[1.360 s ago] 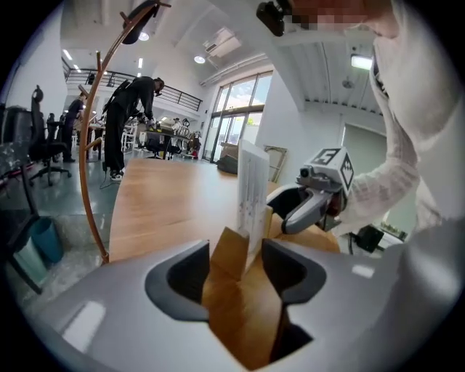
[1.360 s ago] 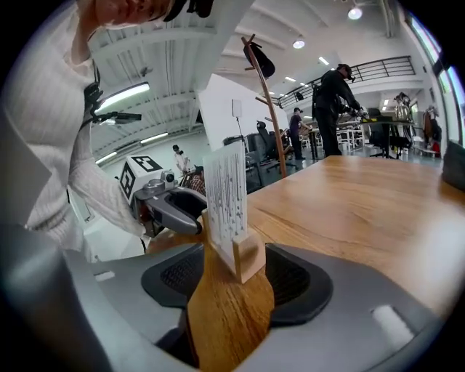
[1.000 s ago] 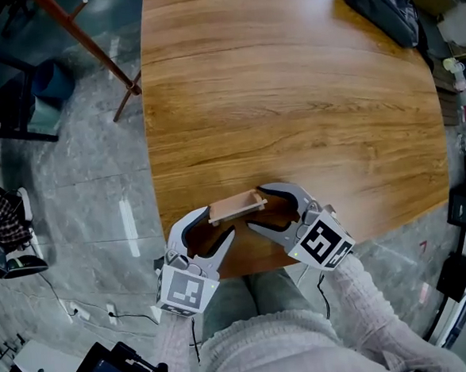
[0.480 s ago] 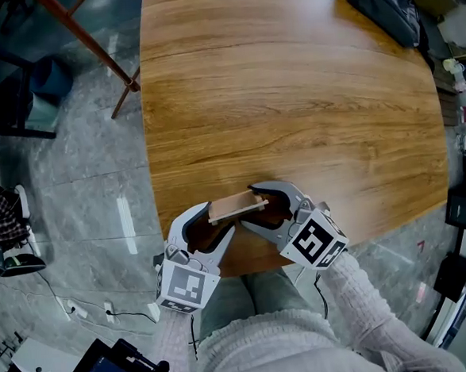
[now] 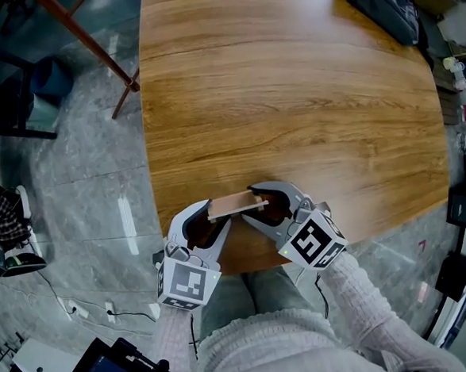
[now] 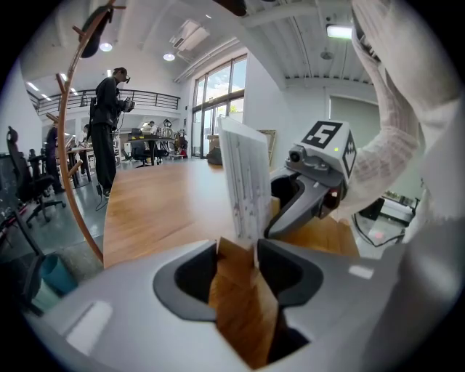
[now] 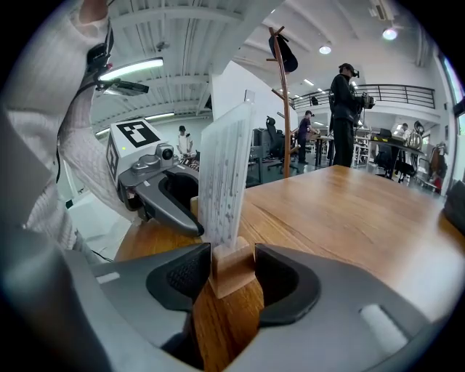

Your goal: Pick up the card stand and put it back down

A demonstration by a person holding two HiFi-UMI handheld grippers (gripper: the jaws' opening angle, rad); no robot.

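Note:
The card stand [image 5: 236,204], a small wooden base holding an upright pale card, stands on the wooden table [image 5: 290,98] close to its near edge. My left gripper [image 5: 217,214] is at the stand's left end and my right gripper [image 5: 250,205] at its right end. Both sets of jaws are closing. In the left gripper view the base's end [image 6: 236,265] fills the gap between the jaws of the left gripper [image 6: 237,251], with the card [image 6: 245,182] rising above. The right gripper [image 7: 232,265] holds the base [image 7: 231,269] between its pads the same way.
A black bag [image 5: 379,4] lies at the table's far right corner. A red-brown coat rack [image 5: 88,42] stands on the floor beyond the table's left edge. People [image 7: 347,109] stand far off in the room. The person's lap is right below the table's near edge.
Both grippers' jaws have narrowed onto the ends of the stand's base. The right gripper has shifted slightly left. The stand has stayed in place.

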